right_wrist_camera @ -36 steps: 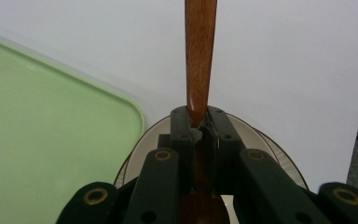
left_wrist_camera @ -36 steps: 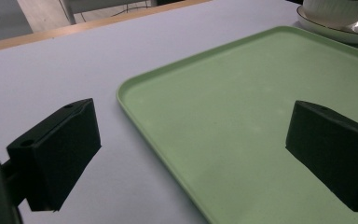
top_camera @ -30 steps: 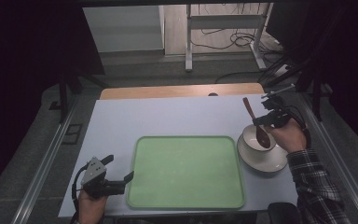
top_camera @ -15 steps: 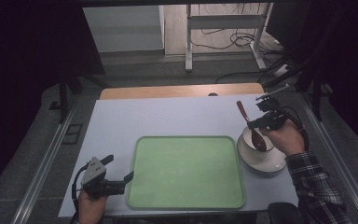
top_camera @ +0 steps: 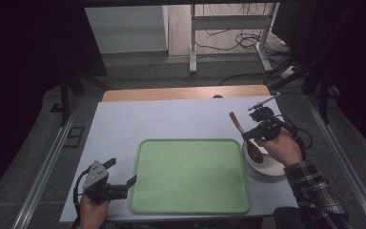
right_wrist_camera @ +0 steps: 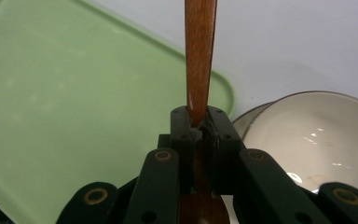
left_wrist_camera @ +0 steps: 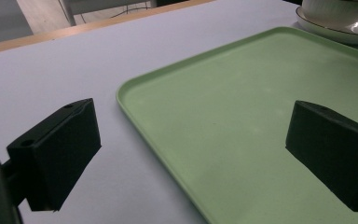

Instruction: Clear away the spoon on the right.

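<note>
A brown wooden spoon (top_camera: 246, 135) is pinched in my right gripper (top_camera: 255, 136), which is shut on it just above the white bowl (top_camera: 266, 164) at the table's right. The spoon's scoop end hangs over the bowl and its handle (right_wrist_camera: 199, 51) points up and to the left. The bowl (right_wrist_camera: 317, 135) sits on a white saucer (left_wrist_camera: 349, 35). A green tray (top_camera: 190, 174) lies in the middle of the table. My left gripper (top_camera: 119, 179) rests at the tray's near left corner, open, with its black fingers (left_wrist_camera: 56, 154) straddling the tray's edge (left_wrist_camera: 140, 112).
The pale table top (top_camera: 171, 119) stretches behind the tray, with a wooden strip (top_camera: 186, 92) along its far edge. Metal rails (top_camera: 47, 164) run down both sides. Beyond the table stand a metal frame (top_camera: 192, 43) and floor cables (top_camera: 238, 40).
My right gripper has carried the spoon leftward and lower over the bowl, the handle tipping further to the left. The left gripper has stayed put.
</note>
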Demonstrator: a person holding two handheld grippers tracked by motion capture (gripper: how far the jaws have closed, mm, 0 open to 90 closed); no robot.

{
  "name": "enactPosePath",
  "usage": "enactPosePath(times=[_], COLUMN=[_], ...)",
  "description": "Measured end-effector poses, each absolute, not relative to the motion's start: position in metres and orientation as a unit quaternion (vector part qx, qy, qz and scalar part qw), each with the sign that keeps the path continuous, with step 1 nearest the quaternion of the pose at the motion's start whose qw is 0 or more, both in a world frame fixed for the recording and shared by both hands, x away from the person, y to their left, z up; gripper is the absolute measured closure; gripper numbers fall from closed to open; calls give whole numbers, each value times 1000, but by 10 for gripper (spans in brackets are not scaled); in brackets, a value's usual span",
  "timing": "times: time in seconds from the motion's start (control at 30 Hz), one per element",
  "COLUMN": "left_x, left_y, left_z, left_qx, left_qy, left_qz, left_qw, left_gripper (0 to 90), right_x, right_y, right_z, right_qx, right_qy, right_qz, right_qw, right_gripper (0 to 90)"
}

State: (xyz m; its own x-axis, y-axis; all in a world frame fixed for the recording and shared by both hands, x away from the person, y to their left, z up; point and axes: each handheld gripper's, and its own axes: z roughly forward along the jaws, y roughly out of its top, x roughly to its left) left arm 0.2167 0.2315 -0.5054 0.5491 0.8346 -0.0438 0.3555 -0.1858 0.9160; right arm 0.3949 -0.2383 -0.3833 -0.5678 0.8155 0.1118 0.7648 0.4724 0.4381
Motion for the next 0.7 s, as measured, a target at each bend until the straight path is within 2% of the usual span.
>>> enactPosePath(times=[0.7], left_x=[216], left_y=[232], left_z=[-505], left_qx=[732], left_qy=[405], left_qz=[245], left_qw=[490], left_gripper=[26], right_x=[376], right_y=[-197], right_z=[-427], right_qx=[443], right_qy=[878], right_qz=[181], right_qw=[17], right_gripper=[831])
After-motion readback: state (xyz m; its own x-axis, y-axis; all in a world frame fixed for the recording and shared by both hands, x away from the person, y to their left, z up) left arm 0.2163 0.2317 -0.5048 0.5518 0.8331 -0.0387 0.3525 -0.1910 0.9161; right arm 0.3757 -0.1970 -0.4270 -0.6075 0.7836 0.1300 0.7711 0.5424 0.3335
